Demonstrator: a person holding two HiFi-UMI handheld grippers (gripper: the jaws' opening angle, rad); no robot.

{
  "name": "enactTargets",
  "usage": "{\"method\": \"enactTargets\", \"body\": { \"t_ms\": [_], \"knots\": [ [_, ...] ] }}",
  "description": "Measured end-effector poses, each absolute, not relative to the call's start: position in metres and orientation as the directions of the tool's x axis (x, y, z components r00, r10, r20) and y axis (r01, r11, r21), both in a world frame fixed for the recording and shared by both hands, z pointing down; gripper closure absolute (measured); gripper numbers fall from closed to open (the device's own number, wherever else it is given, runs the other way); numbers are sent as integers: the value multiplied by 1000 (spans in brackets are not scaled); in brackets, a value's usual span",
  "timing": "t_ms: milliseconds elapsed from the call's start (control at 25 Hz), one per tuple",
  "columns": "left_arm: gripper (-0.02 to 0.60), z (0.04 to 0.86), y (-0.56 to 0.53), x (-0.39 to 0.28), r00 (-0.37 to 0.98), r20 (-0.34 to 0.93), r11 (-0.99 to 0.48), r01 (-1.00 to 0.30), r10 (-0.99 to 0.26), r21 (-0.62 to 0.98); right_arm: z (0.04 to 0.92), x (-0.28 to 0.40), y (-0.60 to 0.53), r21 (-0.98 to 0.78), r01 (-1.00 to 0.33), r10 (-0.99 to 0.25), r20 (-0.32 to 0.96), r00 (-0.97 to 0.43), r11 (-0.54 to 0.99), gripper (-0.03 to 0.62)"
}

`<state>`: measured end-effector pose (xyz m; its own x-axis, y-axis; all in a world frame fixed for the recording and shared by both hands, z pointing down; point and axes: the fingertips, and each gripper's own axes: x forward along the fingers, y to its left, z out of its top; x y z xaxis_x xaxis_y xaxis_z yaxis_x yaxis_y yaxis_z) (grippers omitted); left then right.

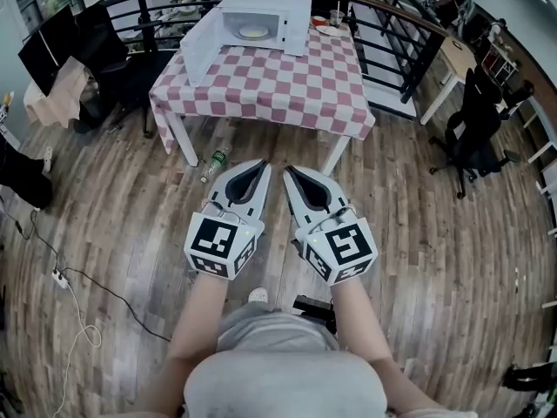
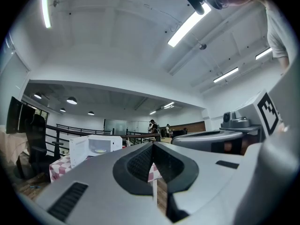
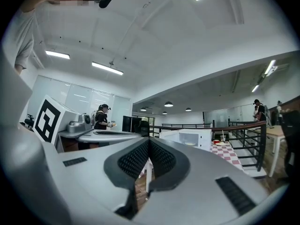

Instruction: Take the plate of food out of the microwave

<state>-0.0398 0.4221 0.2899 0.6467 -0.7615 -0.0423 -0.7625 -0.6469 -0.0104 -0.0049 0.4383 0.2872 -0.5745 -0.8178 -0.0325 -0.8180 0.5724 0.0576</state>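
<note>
The white microwave (image 1: 261, 20) stands on a table with a red-and-white checked cloth (image 1: 278, 90), well ahead of me. Its door (image 1: 200, 46) hangs open to the left. Inside lies the plate of food (image 1: 253, 32), pale and round. My left gripper (image 1: 264, 165) and right gripper (image 1: 290, 171) are held side by side over the wooden floor, short of the table, both shut and empty. From the left gripper view the microwave (image 2: 96, 148) shows far off to the left of the shut tips (image 2: 152, 144). In the right gripper view it (image 3: 187, 138) sits right of the tips (image 3: 149, 140).
A green bottle (image 1: 213, 164) lies on the floor by the table's near left leg. A cup and a small dish (image 1: 331, 26) stand right of the microwave. Black office chairs (image 1: 474, 120) and a railing (image 1: 392, 24) are to the right. Cables (image 1: 61, 277) trail at the left.
</note>
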Motion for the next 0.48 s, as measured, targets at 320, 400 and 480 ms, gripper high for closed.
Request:
{"method": "enactTargets", "body": {
  "t_ms": [320, 400, 480],
  "knots": [
    [580, 297, 378, -55, 663, -35, -663, -749, -748, 0, 296, -24, 395, 83, -823, -825, -7, -564, 562, 569],
    [580, 299, 369, -57, 666, -36, -667, -745, -745, 4, 298, -27, 387, 90, -823, -827, -3, -563, 560, 569],
    [580, 299, 360, -59, 669, -38, -670, -743, -742, 6, 298, -29, 379, 92, -823, -827, 0, -562, 560, 569]
  ]
}}
